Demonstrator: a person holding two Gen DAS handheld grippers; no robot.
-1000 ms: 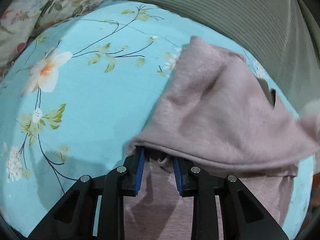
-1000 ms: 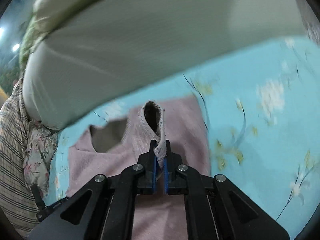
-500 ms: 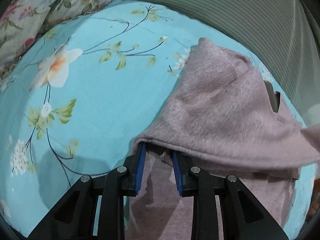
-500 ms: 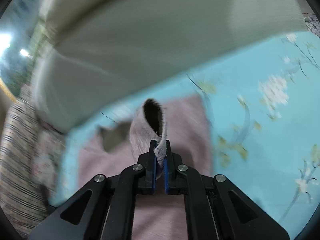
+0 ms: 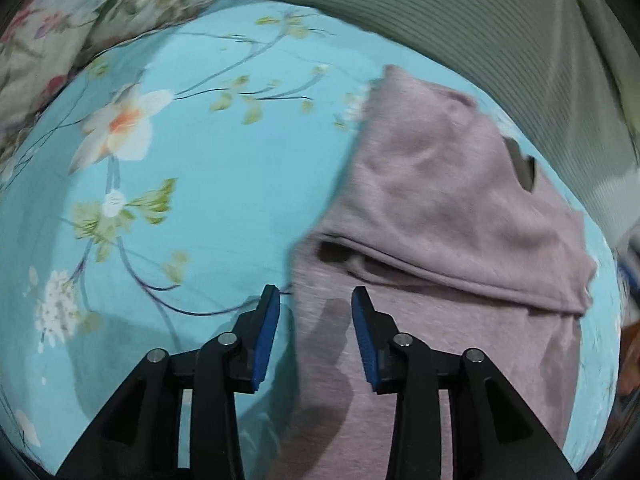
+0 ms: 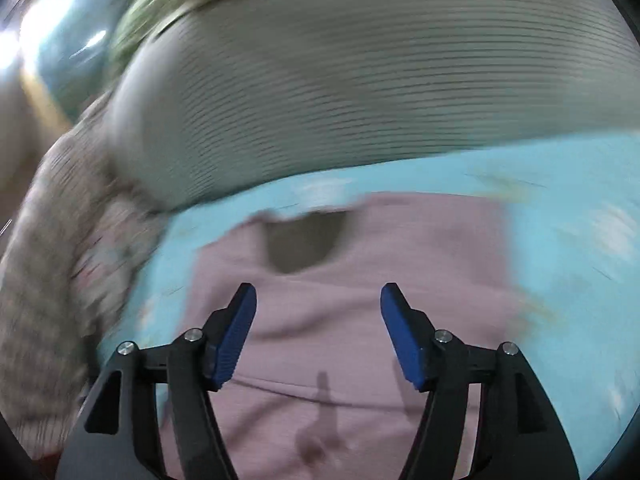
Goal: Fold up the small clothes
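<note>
A small mauve knit garment (image 5: 448, 208) lies on the turquoise floral sheet (image 5: 192, 200), its far part folded over the near part. My left gripper (image 5: 316, 300) is open and empty, just above the garment's near left edge. In the right wrist view the same garment (image 6: 360, 288) lies flat, with a dark neck opening (image 6: 300, 240) at its far edge. My right gripper (image 6: 318, 300) is open and empty above it. The right wrist view is blurred.
A large grey-green ribbed pillow (image 5: 480, 16) lies along the far side of the sheet and also shows in the right wrist view (image 6: 360, 92). A floral pillow (image 5: 60, 28) lies at the far left. A checked cloth (image 6: 48, 280) lies left of the garment.
Both grippers have opened and let go of the garment. The lifted fold has dropped onto the lower part. Both grippers have drawn back a little.
</note>
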